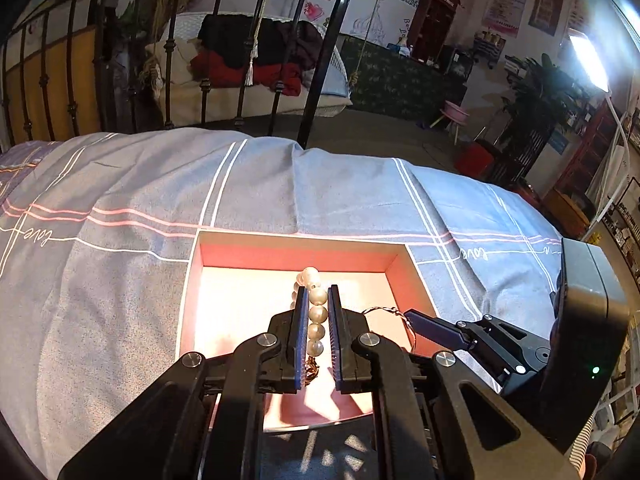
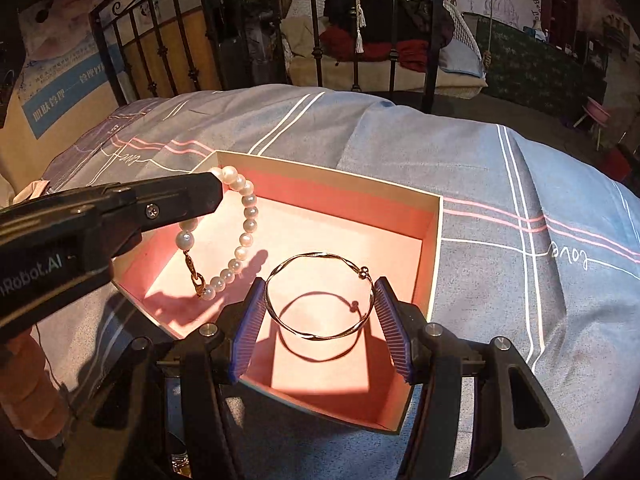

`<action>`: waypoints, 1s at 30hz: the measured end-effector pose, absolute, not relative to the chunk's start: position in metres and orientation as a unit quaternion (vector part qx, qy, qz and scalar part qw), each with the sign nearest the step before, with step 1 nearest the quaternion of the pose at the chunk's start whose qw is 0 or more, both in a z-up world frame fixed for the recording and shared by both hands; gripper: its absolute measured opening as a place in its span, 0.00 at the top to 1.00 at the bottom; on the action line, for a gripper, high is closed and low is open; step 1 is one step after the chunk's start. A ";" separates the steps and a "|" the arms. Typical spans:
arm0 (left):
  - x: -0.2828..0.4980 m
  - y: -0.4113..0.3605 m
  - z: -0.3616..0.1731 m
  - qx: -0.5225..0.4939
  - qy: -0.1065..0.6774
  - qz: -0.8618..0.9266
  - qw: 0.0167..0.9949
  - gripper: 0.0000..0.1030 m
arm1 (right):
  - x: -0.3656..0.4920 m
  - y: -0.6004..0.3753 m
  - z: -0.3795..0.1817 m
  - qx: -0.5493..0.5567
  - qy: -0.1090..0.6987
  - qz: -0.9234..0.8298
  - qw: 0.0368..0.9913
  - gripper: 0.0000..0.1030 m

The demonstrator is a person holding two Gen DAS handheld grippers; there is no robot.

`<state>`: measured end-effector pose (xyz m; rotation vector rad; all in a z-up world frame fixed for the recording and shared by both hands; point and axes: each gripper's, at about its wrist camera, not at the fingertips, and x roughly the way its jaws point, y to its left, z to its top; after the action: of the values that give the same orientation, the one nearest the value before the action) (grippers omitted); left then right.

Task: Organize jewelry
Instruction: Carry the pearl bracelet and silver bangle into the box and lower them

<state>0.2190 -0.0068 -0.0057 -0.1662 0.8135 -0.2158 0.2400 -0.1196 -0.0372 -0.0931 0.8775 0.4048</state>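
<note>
Box [image 2: 434, 236] interior empty; left gripper [image 1: 318, 304] clamps pearl bracelet [image 2: 246, 216], right gripper [image 2: 320, 300] clasps bangle [image 2: 320, 296].

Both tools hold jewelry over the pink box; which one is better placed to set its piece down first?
Probably the right. The right tool holds the bangle low over bare box floor, its shadow directly beneath. The left tool holds the pearl bracelet dangling higher.

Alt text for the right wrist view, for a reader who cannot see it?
The right gripper holds a thin metal bangle above an open pink-lined box on a blue-grey plaid bedspread. At left, the left gripper dangles a pearl bracelet over the box.
</note>
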 end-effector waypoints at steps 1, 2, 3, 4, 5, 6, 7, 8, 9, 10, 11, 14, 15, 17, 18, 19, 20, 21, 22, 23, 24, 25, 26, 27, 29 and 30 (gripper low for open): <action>0.220 -0.007 -0.009 -0.080 0.399 -0.103 0.908 0.91 | 0.240 -0.119 -0.040 -0.044 0.425 0.194 0.883 0.46; 0.221 -0.007 -0.012 -0.079 0.403 -0.100 0.906 0.91 | 0.240 -0.119 -0.041 -0.046 0.424 0.194 0.883 0.46; 0.223 -0.007 -0.015 -0.079 0.407 -0.099 0.905 0.91 | 0.240 -0.119 -0.041 -0.048 0.424 0.194 0.884 0.46; 0.224 -0.007 -0.018 -0.080 0.411 -0.098 0.903 0.91 | 0.240 -0.118 -0.041 -0.047 0.424 0.196 0.883 0.46; 0.225 -0.007 -0.021 -0.080 0.415 -0.097 0.901 0.91 | 0.241 -0.118 -0.042 -0.048 0.424 0.196 0.883 0.46; 0.225 -0.007 -0.023 -0.079 0.418 -0.097 0.900 0.91 | 0.241 -0.117 -0.042 -0.050 0.424 0.195 0.883 0.46; 0.226 -0.007 -0.025 -0.079 0.420 -0.097 0.899 0.91 | 0.241 -0.116 -0.043 -0.053 0.424 0.196 0.883 0.46; 0.227 -0.006 -0.027 -0.079 0.422 -0.097 0.898 0.91 | 0.241 -0.115 -0.043 -0.055 0.424 0.198 0.882 0.46; 0.228 -0.006 -0.029 -0.080 0.425 -0.096 0.896 0.91 | 0.241 -0.114 -0.044 -0.057 0.424 0.200 0.881 0.46; 0.229 -0.005 -0.030 -0.081 0.429 -0.095 0.895 0.91 | 0.241 -0.113 -0.045 -0.059 0.424 0.201 0.881 0.46; 0.231 -0.005 -0.032 -0.083 0.432 -0.094 0.893 0.91 | 0.241 -0.112 -0.046 -0.059 0.426 0.202 0.880 0.46; 0.235 -0.004 -0.037 -0.084 0.442 -0.092 0.888 0.91 | 0.242 -0.110 -0.046 -0.058 0.428 0.204 0.879 0.46; 0.235 -0.004 -0.038 -0.085 0.444 -0.091 0.888 0.91 | 0.242 -0.110 -0.046 -0.059 0.428 0.204 0.878 0.46; 0.236 -0.003 -0.039 -0.088 0.446 -0.087 0.886 0.91 | 0.244 -0.108 -0.046 -0.060 0.431 0.203 0.877 0.46; 0.237 -0.002 -0.040 -0.089 0.447 -0.087 0.886 0.91 | 0.245 -0.108 -0.046 -0.061 0.432 0.204 0.876 0.46; 0.237 -0.002 -0.040 -0.090 0.448 -0.085 0.886 0.91 | 0.246 -0.108 -0.046 -0.062 0.433 0.204 0.876 0.46; 0.237 -0.001 -0.040 -0.090 0.447 -0.085 0.886 0.91 | 0.246 -0.108 -0.047 -0.063 0.434 0.204 0.876 0.46; 0.236 -0.001 -0.040 -0.090 0.447 -0.085 0.886 0.91 | 0.246 -0.107 -0.047 -0.062 0.434 0.204 0.875 0.46; 0.236 -0.001 -0.040 -0.089 0.447 -0.084 0.886 0.91 | 0.246 -0.107 -0.047 -0.062 0.435 0.204 0.875 0.46; 0.236 -0.001 -0.041 -0.089 0.448 -0.084 0.886 0.91 | 0.247 -0.107 -0.047 -0.061 0.435 0.204 0.875 0.46; 0.237 -0.001 -0.041 -0.087 0.450 -0.083 0.885 0.91 | 0.247 -0.107 -0.048 -0.061 0.436 0.205 0.874 0.46; 0.238 -0.002 -0.042 -0.087 0.451 -0.081 0.884 0.91 | 0.249 -0.107 -0.048 -0.062 0.439 0.206 0.873 0.46; 0.238 -0.002 -0.042 -0.087 0.453 -0.080 0.883 0.91 | 0.250 -0.107 -0.048 -0.063 0.442 0.207 0.871 0.46; 0.240 -0.002 -0.043 -0.088 0.455 -0.080 0.882 0.91 | 0.252 -0.106 -0.049 -0.067 0.446 0.207 0.868 0.46; 0.243 -0.002 -0.044 -0.088 0.460 -0.077 0.880 0.91 | 0.258 -0.103 -0.049 -0.079 0.458 0.209 0.861 0.46; 0.245 -0.002 -0.044 -0.088 0.461 -0.075 0.880 0.91 | 0.261 -0.101 -0.050 -0.083 0.465 0.212 0.856 0.46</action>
<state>0.2445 -0.0021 -0.0439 -0.1827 0.9609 -0.1565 0.2607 -0.1010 -0.0501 -0.1750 0.9768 0.4461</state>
